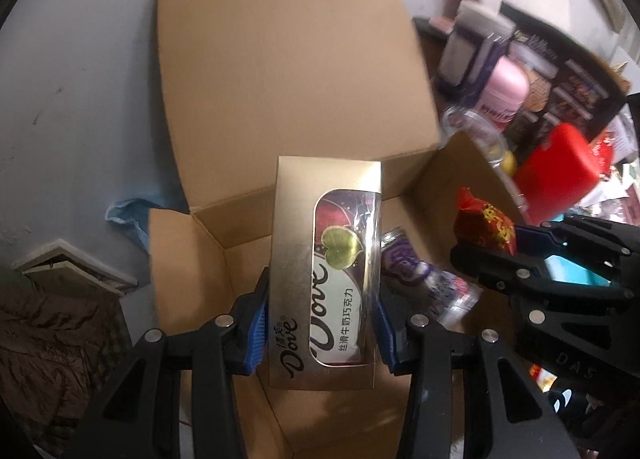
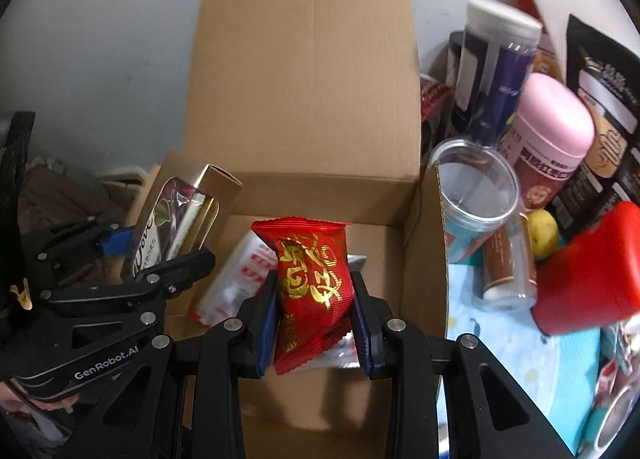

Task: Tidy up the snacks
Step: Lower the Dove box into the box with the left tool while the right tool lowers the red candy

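Observation:
My left gripper (image 1: pixel 320 323) is shut on a gold Dove chocolate box (image 1: pixel 324 271) and holds it over the open cardboard box (image 1: pixel 280 71). My right gripper (image 2: pixel 314 295) is shut on a red snack packet with gold characters (image 2: pixel 312 279), also above the box opening (image 2: pixel 304 91). In the left wrist view the right gripper (image 1: pixel 492 247) shows at the right with the red packet (image 1: pixel 484 225). In the right wrist view the left gripper (image 2: pixel 160 255) shows at the left with the Dove box (image 2: pixel 176 215). A purple packet (image 1: pixel 424 279) and a white packet (image 2: pixel 236 279) lie inside the box.
To the right of the box stand a pink-lidded jar (image 2: pixel 552 143), a clear plastic jar (image 2: pixel 476 187), a tall purple can (image 2: pixel 496 71), a red container (image 2: pixel 588 271), a yellow fruit (image 2: pixel 542 233) and dark snack bags (image 2: pixel 608 99). A grey wall (image 1: pixel 80 79) is behind.

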